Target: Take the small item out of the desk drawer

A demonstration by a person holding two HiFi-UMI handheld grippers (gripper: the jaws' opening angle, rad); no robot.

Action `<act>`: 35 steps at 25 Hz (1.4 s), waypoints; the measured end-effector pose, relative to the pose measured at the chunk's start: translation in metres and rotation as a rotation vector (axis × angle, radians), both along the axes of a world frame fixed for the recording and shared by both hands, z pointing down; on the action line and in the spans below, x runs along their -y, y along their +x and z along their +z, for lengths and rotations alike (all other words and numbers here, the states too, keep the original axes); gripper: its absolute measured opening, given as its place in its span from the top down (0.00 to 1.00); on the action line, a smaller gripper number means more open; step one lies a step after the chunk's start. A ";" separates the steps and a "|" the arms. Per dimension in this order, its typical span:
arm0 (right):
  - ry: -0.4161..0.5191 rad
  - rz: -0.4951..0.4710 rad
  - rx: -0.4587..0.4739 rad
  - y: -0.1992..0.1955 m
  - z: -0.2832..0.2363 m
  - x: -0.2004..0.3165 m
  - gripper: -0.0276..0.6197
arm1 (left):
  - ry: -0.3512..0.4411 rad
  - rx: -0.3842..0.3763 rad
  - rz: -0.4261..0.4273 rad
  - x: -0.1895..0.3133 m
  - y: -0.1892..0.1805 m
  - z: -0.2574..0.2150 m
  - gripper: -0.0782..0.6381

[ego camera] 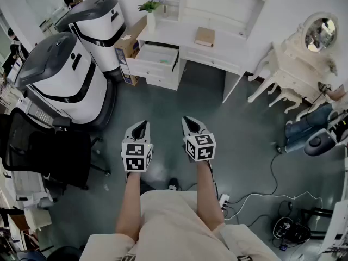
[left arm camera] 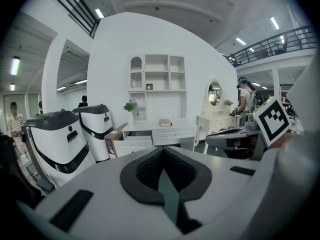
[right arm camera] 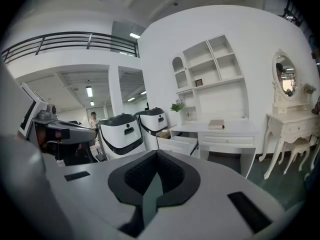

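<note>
White desk [ego camera: 225, 43], open drawer [ego camera: 157, 57], left tool [ego camera: 141, 126] closed

Bare floor [ego camera: 217, 118] ran clear to desk [ego camera: 217, 43], drawer [ego camera: 156, 57] stood pulled open toward it, box [ego camera: 132, 45] sat just beside drawer's left, two machines [ego camera: 62, 83] crowded farther left, vanity [ego camera: 296, 72] stood well right.

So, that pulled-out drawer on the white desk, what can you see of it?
The drawer is white, looks like painted wood, and is the upper one at the left end of the white desk. It stands pulled well out and level, its inside open to view and mostly bare. A small pale-green thing lies in it, too small to identify. A closed drawer sits below it, and a cardboard box stands close on its left. Only the desk appears to touch it.
</note>
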State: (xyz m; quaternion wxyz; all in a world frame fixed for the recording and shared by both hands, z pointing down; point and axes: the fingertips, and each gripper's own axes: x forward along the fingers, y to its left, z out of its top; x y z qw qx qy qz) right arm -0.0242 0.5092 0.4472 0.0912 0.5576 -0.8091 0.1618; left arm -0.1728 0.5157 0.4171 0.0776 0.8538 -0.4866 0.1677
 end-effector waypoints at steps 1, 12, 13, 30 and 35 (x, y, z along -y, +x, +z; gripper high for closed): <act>0.001 -0.003 0.001 0.000 -0.001 -0.001 0.93 | 0.001 -0.008 0.002 0.000 0.002 -0.001 0.87; 0.016 0.001 0.032 0.014 -0.003 -0.007 0.93 | -0.047 -0.115 0.060 -0.016 0.017 -0.003 0.87; 0.025 0.006 0.057 0.016 -0.005 -0.006 0.93 | -0.047 -0.098 0.070 -0.017 0.016 -0.002 0.87; 0.031 0.006 0.187 0.030 -0.001 0.078 0.93 | -0.012 -0.235 0.038 0.091 0.002 0.000 0.87; 0.000 0.000 0.182 0.033 0.016 0.141 0.93 | -0.022 -0.267 0.010 0.164 -0.001 0.006 0.87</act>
